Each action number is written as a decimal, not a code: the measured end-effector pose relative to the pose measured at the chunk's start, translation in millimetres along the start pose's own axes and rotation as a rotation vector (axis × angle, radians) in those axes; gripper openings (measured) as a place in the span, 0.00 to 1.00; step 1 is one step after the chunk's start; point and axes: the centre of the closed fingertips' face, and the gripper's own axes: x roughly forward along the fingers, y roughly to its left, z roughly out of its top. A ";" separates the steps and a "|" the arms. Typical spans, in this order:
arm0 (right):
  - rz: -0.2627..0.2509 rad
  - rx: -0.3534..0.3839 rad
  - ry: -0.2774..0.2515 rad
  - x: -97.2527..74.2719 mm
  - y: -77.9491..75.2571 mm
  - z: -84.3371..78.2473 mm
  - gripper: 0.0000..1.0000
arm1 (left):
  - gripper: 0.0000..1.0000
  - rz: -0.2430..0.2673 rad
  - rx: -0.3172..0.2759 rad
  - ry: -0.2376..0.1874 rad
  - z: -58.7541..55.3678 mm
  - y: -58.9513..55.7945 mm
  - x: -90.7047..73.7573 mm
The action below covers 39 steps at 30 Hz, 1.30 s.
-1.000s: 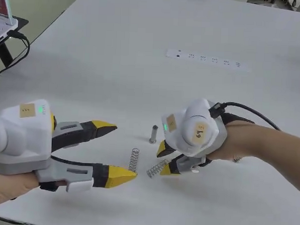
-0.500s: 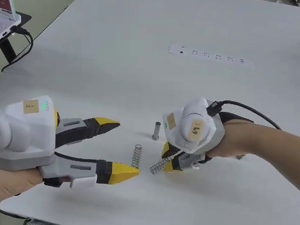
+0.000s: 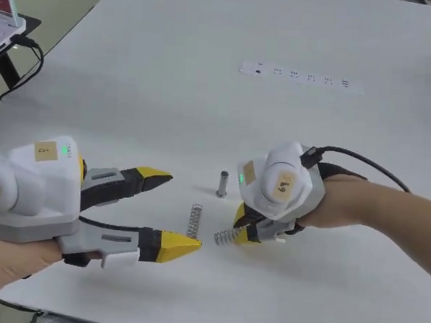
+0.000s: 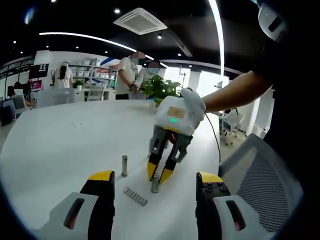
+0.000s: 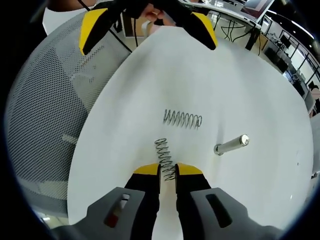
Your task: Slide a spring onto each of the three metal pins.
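One short metal pin [image 3: 223,184] stands upright on the white table [image 3: 168,95]. My right gripper [image 3: 244,231] is just in front of it, shut on one end of a spring [image 3: 226,237] that sticks out to the left, low over the table. In the right gripper view the spring [image 5: 165,157] rises from between the yellow tips [image 5: 168,171], with the pin [image 5: 231,145] to the right. A second spring [image 3: 193,220] lies loose between the grippers. My left gripper [image 3: 169,209] is open, its jaws wide apart, facing the loose spring [image 4: 135,196] and the pin [image 4: 124,165].
A white power strip [image 3: 301,77] lies far back on the table. A laptop [image 3: 1,13] and black cable [image 3: 27,53] sit on a stand off the left edge. A mesh chair [image 5: 45,115] is beside the table. People stand in the background [image 4: 131,75].
The right gripper has shifted slightly with the spring in its tips, and the spring now points more level to the left. The left gripper has stayed open and nearly still.
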 end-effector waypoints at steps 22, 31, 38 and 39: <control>-0.055 0.078 -0.030 -42.9 2.7 -10.1 0.09 | 0.60 -0.031 0.028 0.018 5.3 -11.1 10.9; -0.082 0.121 -0.037 -64.5 5.9 -23.5 0.09 | 0.60 -0.050 0.040 0.027 6.7 -15.7 18.1; -0.105 0.160 -0.047 -78.4 9.2 -32.2 0.09 | 0.59 -0.061 0.046 0.034 8.4 -15.9 22.9; -0.110 0.170 -0.048 -80.5 9.6 -33.9 0.09 | 0.59 -0.061 0.047 0.032 9.5 -15.4 23.0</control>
